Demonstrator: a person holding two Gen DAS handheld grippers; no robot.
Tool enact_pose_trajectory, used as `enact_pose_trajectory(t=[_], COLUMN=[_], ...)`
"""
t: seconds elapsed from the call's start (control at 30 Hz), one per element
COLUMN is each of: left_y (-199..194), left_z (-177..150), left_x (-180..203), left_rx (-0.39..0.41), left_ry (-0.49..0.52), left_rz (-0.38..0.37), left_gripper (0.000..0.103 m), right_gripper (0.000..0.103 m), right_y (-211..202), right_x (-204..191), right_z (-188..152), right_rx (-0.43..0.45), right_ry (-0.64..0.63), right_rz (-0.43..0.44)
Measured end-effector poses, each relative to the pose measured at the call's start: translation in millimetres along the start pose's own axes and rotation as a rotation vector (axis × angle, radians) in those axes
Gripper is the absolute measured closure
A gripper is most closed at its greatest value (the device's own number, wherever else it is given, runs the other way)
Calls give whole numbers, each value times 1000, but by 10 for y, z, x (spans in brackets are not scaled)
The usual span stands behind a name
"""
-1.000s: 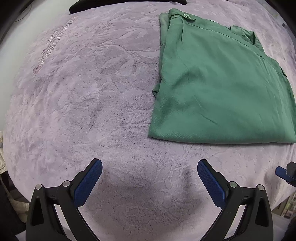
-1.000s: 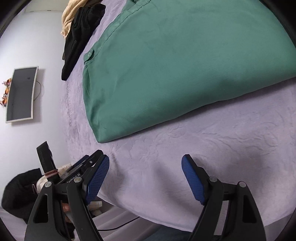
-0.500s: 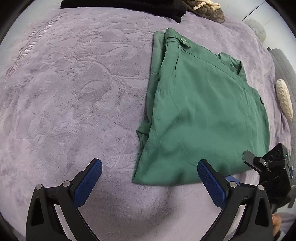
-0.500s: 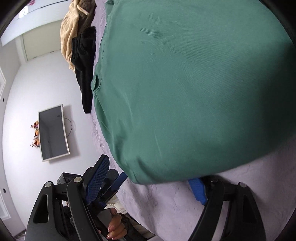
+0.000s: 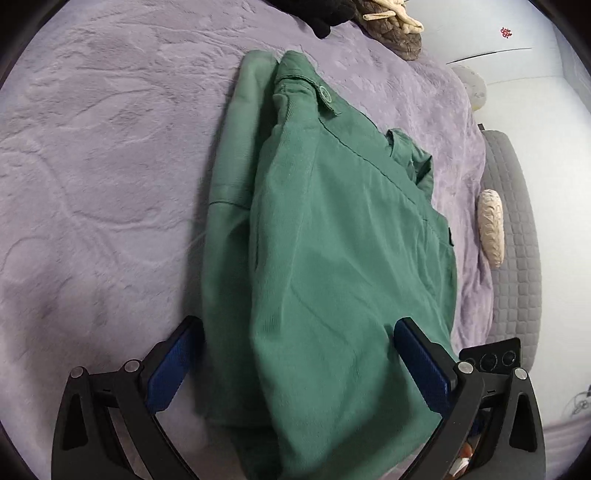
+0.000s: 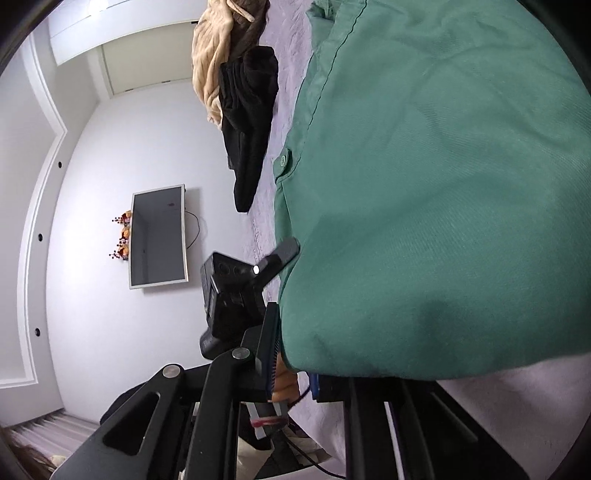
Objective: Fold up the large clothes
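Left wrist view: we've got the green garment (image 5: 332, 258) already folded into a long stack on the purple bed (image 5: 110, 166). Our left hand-held gripper (image 5: 291, 365) gapes around its near end; the right hand-held gripper (image 6: 295, 369) just clenched onto the hem. More folds left, we reckon.

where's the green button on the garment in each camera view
Left wrist: green button upper centre, on the tab at the far end of the green garment.
Right wrist: button centre-left, at the garment's left edge.
Shared landmark: black clothing lying beyond it.
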State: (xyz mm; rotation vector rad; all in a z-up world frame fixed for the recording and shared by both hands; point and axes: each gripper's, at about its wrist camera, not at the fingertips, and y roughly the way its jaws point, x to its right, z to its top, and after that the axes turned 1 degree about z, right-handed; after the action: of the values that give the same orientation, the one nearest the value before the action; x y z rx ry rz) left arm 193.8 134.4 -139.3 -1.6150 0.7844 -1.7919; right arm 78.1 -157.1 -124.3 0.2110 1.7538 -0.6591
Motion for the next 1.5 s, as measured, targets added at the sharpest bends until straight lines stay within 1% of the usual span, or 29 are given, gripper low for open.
enact_pose_trajectory(t=[0.07,0.1,0.17,0.2,0.23,0.27,0.3,0.33,0.37,0.4,0.43,0.47,0.5,0.57,0.6,0.63,0.73,0.8,0.87,0.93,0.97,1.03,1.13,1.17,1.23,1.33,1.43,1.47,1.5], left_y=[107,137,224,254,272,289,298,295,275,253,244,216,194,161,132,104,3,-44,-20,77,110,282,605,780,1118,1745,2381,2545,2630], left_z=[94,117,158,164,163,155,152,147,135,127,132,127,119,89,72,64,63,87,129,147,123,119,11,-31,-101,-270,-492,-560,-624], left_x=[39,71,161,208,234,245,243,237,222,201,199,201,222,366,434,509,821,1101,1491,1899,2039,2449,2959,3131,3354,3622,3704,3702,3711], left_rx=[-27,-32,-42,-43,-43,-48,-48,-43,-37,-31,-25,-13,-1,29,44,58,103,127,143,147,147,141,117,103,66,-2,-65,-74,-70], left_ry=[-21,-27,-21,-9,2,9,7,4,3,5,2,-10,-7,37,53,63,91,124,188,262,294,369,498,543,594,673,752,782,804], left_rz=[-35,-44,-25,5,36,71,87,109,142,173,167,152,162,196,197,183,127,101,90,90,94,101,118,129,156,225,349,404,438], left_gripper=[0,0,1,4,11,16,18,28,49,62,81,85,86,88,88,88,88,88,88,88,88,88,88,88,88,88,88,88,87], right_gripper=[88,84,84,84,84,83,83,83,83,83,84,87,88,90,90,90,90,90,90,90,87,86,86,86,86,86,86,86,86], right_y=[66,70,-6,-87,-195,-312,-451,-586,-713,-818,-895,-915,-918,-838,-780,-760,-782,-841,-890,-1058,-1120,-1310,-1635,-1739,-1934,-2103,-2183,-2216,-2245], right_x=[35,60,54,27,-20,-63,-127,-179,-231,-271,-265,-237,-151,79,217,294,356,388,418,473,477,504,582,623,736,926,1046,1065,1076], right_z=[-51,-95,-169,-190,-185,-164,-107,-47,19,88,160,248,323,421,431,441,406,399,387,400,388,334,260,240,208,196,198,186,176], right_rx=[-64,-107,-172,-184,-175,-158,-118,-69,-15,37,69,87,95,61,45,52,81,90,90,95,103,130,189,206,238,264,287,295,302], right_ry=[-12,-19,-39,-64,-94,-122,-157,-189,-225,-263,-288,-309,-331,-310,-277,-262,-249,-226,-202,-175,-159,-129,-92,-77,-35,32,78,83,86], right_rz=[-86,-132,-213,-237,-258,-278,-309,-342,-382,-445,-513,-564,-600,-655,-652,-643,-603,-556,-495,-429,-390,-316,-254,-241,-219,-212,-180,-168,-161])
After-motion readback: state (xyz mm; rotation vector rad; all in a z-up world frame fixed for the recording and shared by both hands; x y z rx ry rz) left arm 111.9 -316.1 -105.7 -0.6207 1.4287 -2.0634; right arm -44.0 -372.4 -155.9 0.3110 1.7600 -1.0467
